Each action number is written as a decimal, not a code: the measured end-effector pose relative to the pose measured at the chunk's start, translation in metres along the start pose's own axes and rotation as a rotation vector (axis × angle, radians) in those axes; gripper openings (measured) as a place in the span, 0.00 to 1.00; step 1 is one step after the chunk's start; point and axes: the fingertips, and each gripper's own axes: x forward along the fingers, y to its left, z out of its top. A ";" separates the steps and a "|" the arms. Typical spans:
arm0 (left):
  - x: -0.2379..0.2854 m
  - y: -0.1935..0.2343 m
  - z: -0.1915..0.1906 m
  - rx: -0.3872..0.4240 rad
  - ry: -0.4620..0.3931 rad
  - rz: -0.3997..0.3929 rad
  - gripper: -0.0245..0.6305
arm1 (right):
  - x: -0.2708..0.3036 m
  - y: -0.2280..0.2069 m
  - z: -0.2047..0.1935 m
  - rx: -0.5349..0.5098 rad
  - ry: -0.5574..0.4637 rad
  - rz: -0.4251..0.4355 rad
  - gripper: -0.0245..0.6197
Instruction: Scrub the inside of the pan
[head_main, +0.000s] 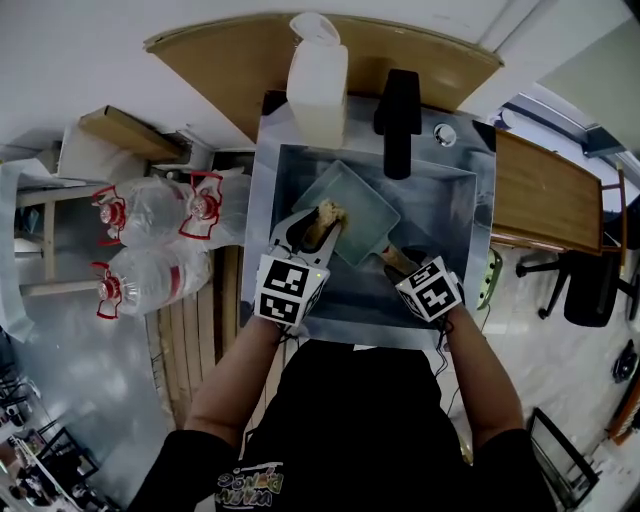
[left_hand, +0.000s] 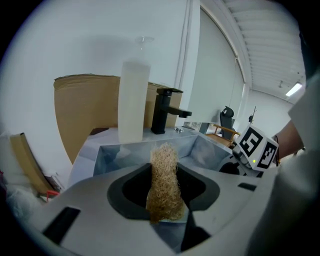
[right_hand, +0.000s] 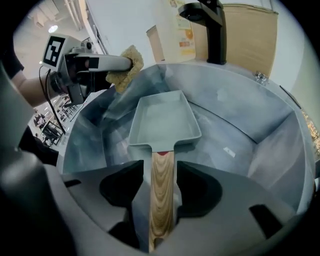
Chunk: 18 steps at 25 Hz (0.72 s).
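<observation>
right gripper first: its jaws stand parted, with the pan's wooden handle running between them and a sliver of gap on either side, so we read it as let go. beyond the handle the grey pan lies on the floor of the sink, its handle towards the near right corner. over the sink's left side, our left gripper is clamped on a fibrous scrubber, held up in the air and clear of the pan. at the sink's far edge stand a black tap and a white bottle.

we judge the scrubbing is not under way now. the pan's inside shows no foam or dirt, so we cannot tell whether any of it is done.

only the right gripper view shows the slack round the handle. the left gripper view shows the pinch on the scrubber but no pan. only the head view shows the pan lying slantwise.
</observation>
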 end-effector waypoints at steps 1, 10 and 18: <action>0.003 0.003 -0.003 0.001 0.013 0.011 0.26 | 0.003 0.000 -0.003 0.002 0.011 -0.001 0.35; 0.030 0.027 -0.036 0.082 0.162 0.123 0.26 | 0.015 -0.003 -0.018 0.016 0.071 -0.006 0.35; 0.052 0.031 -0.064 0.154 0.283 0.171 0.26 | 0.020 -0.003 -0.029 -0.020 0.118 -0.032 0.32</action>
